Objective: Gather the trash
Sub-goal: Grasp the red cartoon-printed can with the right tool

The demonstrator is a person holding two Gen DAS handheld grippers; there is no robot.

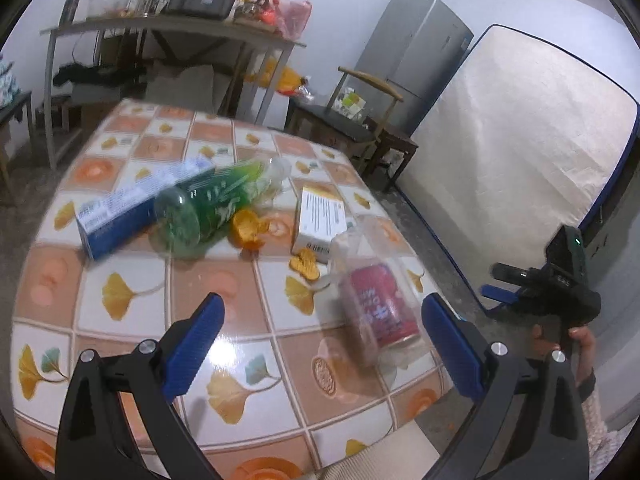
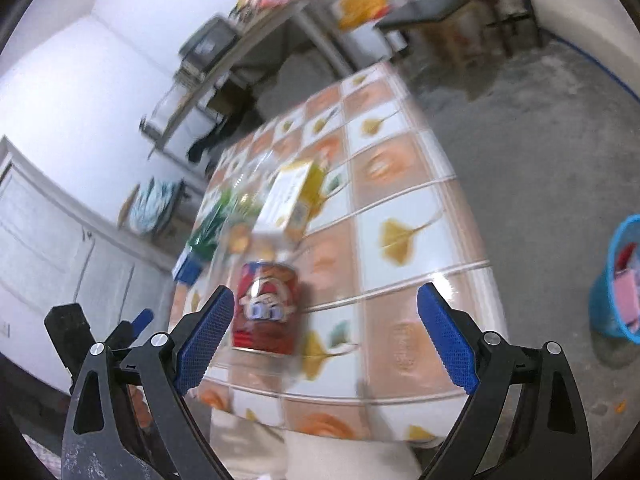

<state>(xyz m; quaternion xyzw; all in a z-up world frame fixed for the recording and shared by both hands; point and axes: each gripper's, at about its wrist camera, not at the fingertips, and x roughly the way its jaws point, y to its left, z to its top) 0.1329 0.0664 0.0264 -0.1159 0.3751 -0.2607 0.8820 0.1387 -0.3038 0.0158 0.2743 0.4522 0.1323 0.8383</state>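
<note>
A red drink can (image 1: 380, 308) lies on the tiled table (image 1: 132, 320) near its right edge, under clear crumpled plastic (image 1: 360, 240). My left gripper (image 1: 322, 308) hovers over the table's near side, open wide, the can just inside its right finger and untouched. Farther back lie a green bottle (image 1: 208, 204), a blue carton (image 1: 128, 208), a white and yellow box (image 1: 320, 220) and orange peel (image 1: 248, 230). In the right wrist view my right gripper (image 2: 326, 300) is open and empty above the table's near edge, with the can (image 2: 266, 308) by its left finger.
A blue waste basket (image 2: 618, 280) holding pink scraps stands on the concrete floor right of the table. A hand (image 1: 582, 344) holds the other tool off the table's right edge. A chair (image 1: 360, 120), a fridge (image 1: 416, 52), a mattress (image 1: 520, 140) and a cluttered shelf table (image 1: 168, 28) stand behind.
</note>
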